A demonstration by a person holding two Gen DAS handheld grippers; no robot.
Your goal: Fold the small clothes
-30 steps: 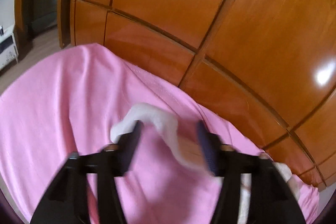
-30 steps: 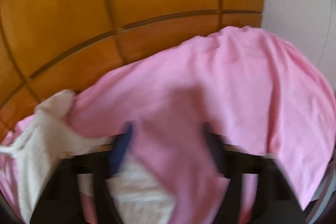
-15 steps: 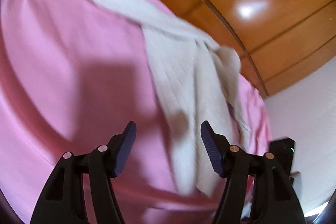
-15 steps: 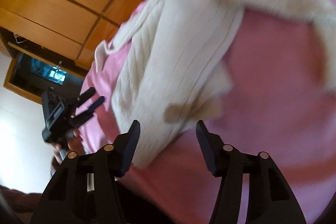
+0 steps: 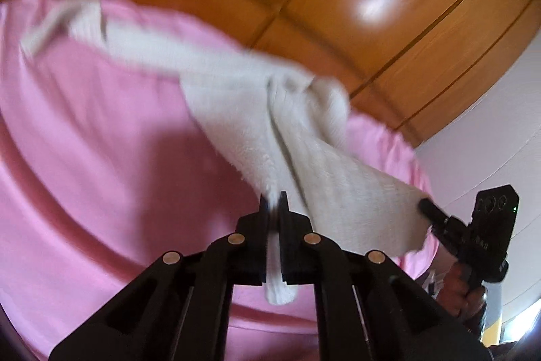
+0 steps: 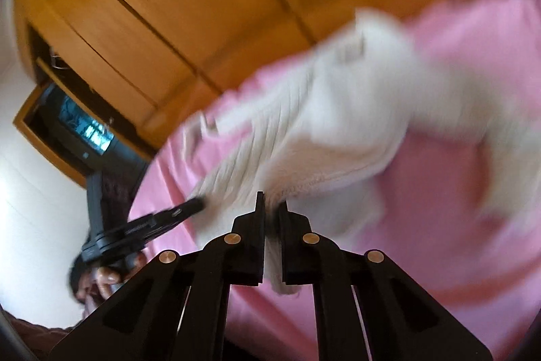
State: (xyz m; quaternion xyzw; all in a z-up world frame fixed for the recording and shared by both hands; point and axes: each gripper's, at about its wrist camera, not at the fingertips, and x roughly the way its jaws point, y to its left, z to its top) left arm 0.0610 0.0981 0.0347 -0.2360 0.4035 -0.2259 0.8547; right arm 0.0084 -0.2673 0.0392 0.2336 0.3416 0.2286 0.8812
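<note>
Lying on the pink sheet (image 5: 84, 158) near its wardrobe-side edge, one white knit garment (image 5: 236, 110) is pinched by two grippers: left gripper (image 5: 274, 203) and right gripper (image 6: 270, 203), both open half a second ago, now clamp its hem.

the white ribbed garment (image 6: 304, 137) is motion-blurred in the right wrist view, its far end at 2 o'clock smeared into the pink sheet (image 6: 473, 56). in the left wrist view its far end at 10 o'clock is likewise blurred. the hem pinched in the left gripper (image 5: 273, 203) is hidden between the pads. garment type cannot be told.
</note>
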